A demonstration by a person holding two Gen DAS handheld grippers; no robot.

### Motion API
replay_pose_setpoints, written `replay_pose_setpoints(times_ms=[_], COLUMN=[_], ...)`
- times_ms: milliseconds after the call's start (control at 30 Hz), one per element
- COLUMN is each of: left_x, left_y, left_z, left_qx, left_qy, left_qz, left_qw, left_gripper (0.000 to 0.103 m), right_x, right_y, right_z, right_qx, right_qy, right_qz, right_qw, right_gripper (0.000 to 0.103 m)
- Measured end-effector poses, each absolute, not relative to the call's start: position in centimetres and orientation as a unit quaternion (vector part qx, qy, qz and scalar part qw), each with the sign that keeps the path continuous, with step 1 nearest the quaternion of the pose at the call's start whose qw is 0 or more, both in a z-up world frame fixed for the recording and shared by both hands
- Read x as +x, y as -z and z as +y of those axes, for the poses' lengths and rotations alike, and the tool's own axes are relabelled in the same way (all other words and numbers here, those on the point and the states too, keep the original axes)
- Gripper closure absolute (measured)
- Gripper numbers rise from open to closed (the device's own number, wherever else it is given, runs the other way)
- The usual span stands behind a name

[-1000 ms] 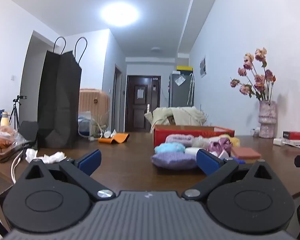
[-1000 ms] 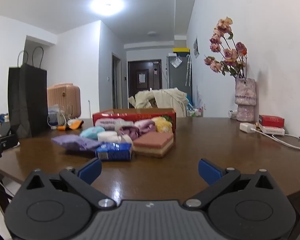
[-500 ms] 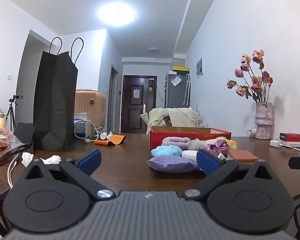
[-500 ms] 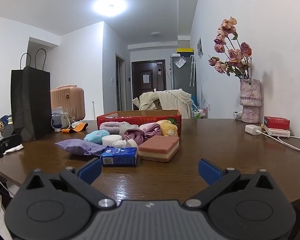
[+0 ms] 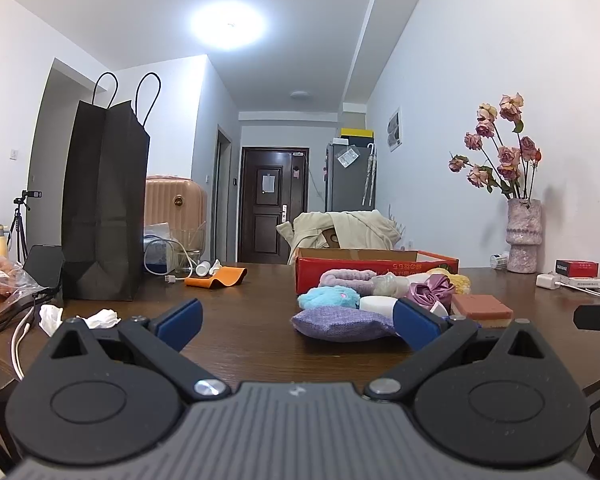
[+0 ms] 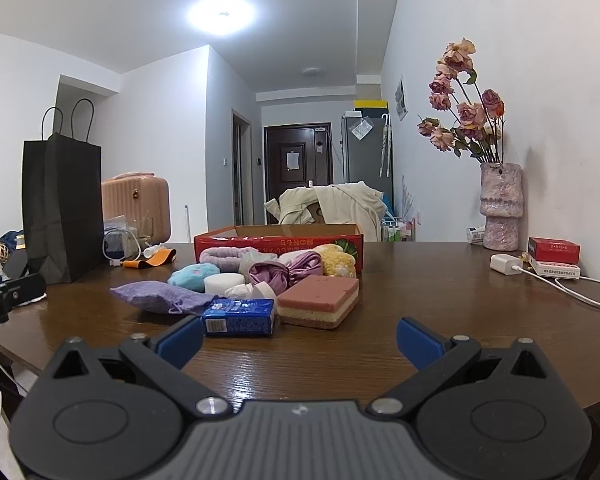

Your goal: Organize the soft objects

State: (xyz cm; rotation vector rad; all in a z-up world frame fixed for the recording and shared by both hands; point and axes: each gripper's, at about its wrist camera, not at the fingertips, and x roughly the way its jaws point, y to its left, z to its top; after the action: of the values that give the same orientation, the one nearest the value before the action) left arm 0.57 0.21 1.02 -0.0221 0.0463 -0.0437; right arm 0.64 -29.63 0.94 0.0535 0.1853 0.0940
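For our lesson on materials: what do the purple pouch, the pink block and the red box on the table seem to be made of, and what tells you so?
Purple pouch: coarse woven cloth, matte; visible weave and a drawstring.
Pink block: probably foam sponge; matte pink top over a pale layer and a brownish base.
Red box: cardboard; printed red outside, plain brown inside its flaps.

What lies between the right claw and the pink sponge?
In the right wrist view, only bare table lies between the right claw and the pink sponge.
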Motion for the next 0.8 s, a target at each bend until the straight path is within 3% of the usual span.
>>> replay_pose_setpoints(times_ms=[800], left_x=[0.71], left_y=[-1.06], left_z=[0.05], left_qx=[-0.005], left_qy=[0.023], left_qz=[0.024], left_qw=[0.999], left_gripper=[0.0], right_x=[0.6], right_y=[-0.8], right_z=[-29.74], right_qx=[0.029], right_qy=[-0.045], right_qz=[0.096], right_qw=[0.994], right_gripper=[0.0])
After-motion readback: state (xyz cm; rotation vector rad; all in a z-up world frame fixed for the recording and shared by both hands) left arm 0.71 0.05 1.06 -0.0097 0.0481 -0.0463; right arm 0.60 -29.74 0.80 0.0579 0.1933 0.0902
